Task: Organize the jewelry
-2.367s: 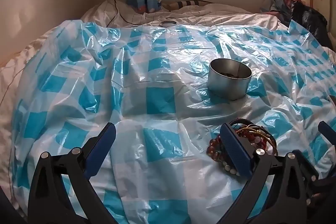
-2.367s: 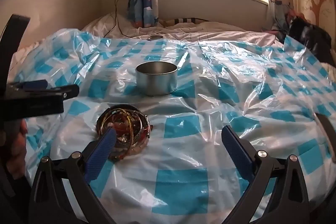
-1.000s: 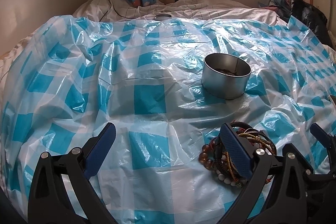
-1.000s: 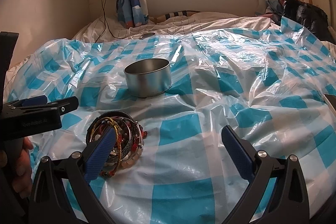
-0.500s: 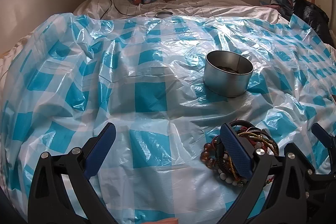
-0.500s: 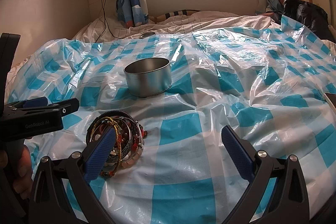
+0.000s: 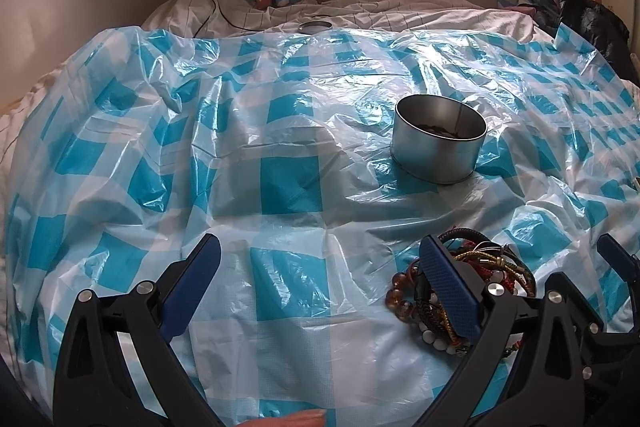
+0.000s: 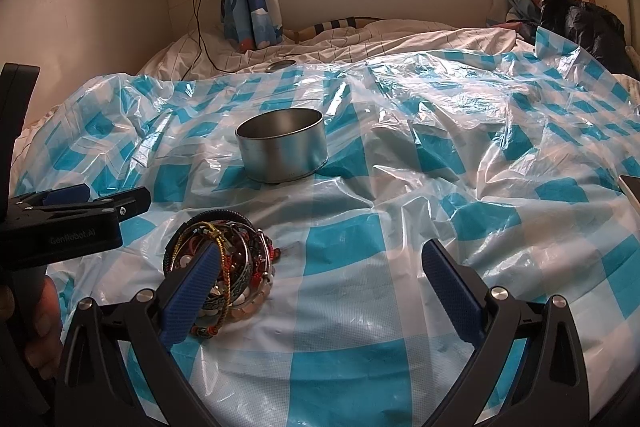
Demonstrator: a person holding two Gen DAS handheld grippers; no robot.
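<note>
A pile of bead and cord bracelets point(image 7: 484, 267) lies on the blue-and-white checked plastic sheet point(image 7: 288, 183), behind my left gripper's right finger; it also shows in the right wrist view point(image 8: 236, 259) behind my right gripper's left finger. A round open metal tin point(image 7: 438, 143) stands beyond the pile, also seen in the right wrist view point(image 8: 282, 151), with something dark at its bottom. My left gripper point(image 7: 320, 287) is open and empty. My right gripper point(image 8: 320, 287) is open and empty, to the right of the pile.
The sheet covers a bed with white bedding point(image 8: 360, 39). A round metal lid point(image 7: 315, 25) lies at the sheet's far edge. A curtain and charger cable point(image 8: 200, 27) hang at the back wall. A black bag point(image 8: 580, 27) sits far right.
Both views shifted only slightly over the last second; the grippers stay open and the bracelet pile and tin have not moved.
</note>
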